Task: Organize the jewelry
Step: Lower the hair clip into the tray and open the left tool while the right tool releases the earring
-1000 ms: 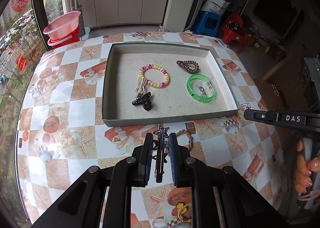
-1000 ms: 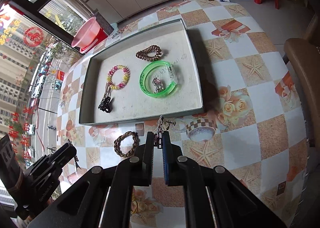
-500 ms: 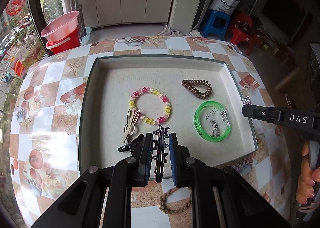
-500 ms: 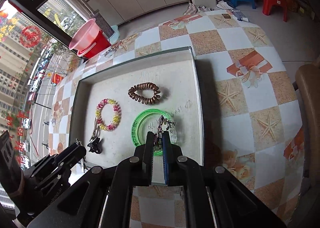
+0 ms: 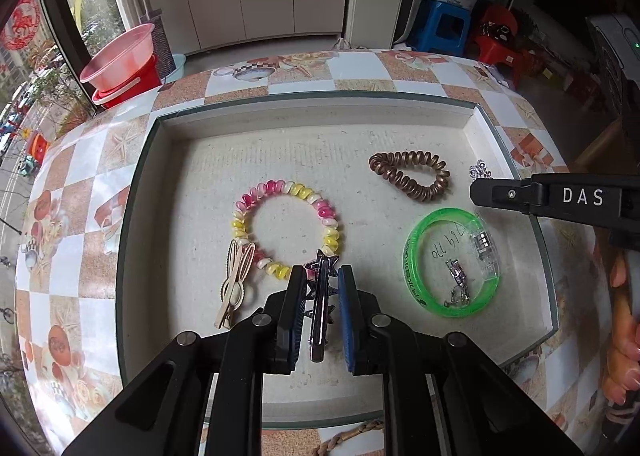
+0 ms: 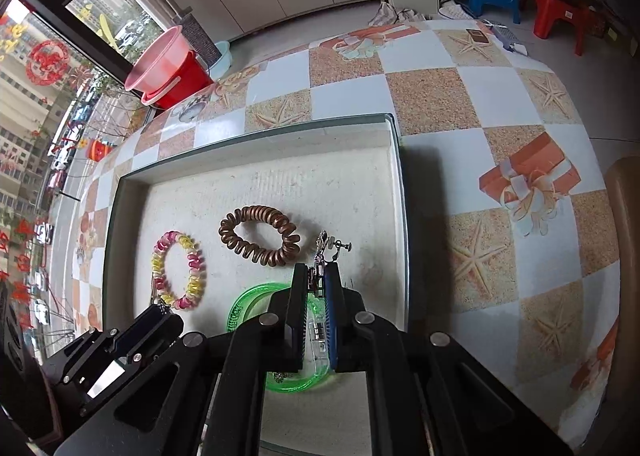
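My left gripper (image 5: 319, 274) is shut on a dark star hair clip (image 5: 320, 296) and holds it over the near part of the grey tray (image 5: 320, 120). My right gripper (image 6: 317, 274) is shut on a silver earring (image 6: 326, 246) over the tray's right side; it also shows in the left wrist view (image 5: 486, 192). In the tray lie a pink-yellow coil bracelet (image 5: 288, 228), a brown coil hair tie (image 5: 410, 174), a green bangle (image 5: 452, 262) with a silver earring (image 5: 456, 284) inside it, and a beige clip (image 5: 236, 280).
The tray rests on a table with a checked starfish cloth (image 6: 500, 104). A braided brown bracelet (image 5: 348, 436) lies on the cloth in front of the tray. Pink and red basins (image 5: 120, 64) and stools (image 5: 444, 24) stand on the floor beyond.
Both grippers have moved forward from the table's near edge to over the tray, each still holding its item. The black clip is now hidden under my left gripper.
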Available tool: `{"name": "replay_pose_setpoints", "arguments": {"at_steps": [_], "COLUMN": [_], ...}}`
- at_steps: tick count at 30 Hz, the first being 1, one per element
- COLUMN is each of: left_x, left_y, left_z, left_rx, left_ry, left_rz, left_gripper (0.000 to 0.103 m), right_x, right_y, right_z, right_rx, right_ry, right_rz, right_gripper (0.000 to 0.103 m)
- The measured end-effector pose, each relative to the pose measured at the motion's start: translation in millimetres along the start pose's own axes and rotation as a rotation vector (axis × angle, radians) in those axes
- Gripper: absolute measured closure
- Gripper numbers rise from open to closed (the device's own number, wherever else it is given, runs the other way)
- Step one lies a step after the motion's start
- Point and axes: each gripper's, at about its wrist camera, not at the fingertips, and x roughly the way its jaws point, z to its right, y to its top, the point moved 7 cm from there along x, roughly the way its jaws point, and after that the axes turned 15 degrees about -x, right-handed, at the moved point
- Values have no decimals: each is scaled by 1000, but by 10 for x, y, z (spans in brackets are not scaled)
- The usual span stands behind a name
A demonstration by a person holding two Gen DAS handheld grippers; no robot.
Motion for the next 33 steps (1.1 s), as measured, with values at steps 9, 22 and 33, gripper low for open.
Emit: {"name": "replay_pose_setpoints", "arguments": {"at_steps": [9, 22, 33], "left_x": [105, -14, -280], "left_y": [-52, -27, 39], "left_z": [14, 66, 39], "left_rx": [50, 67, 43], "left_ry": [61, 68, 54], "left_rz": [-3, 20, 107], "left_gripper": [73, 73, 3], "right_x": [156, 115, -254], "right_y": [-31, -14, -5], "right_z": [60, 8, -71], "right_rx": [3, 52, 99], "right_ry": [10, 89, 132], "right_rz": [-41, -32, 67], "right_gripper": [94, 81, 48]}}
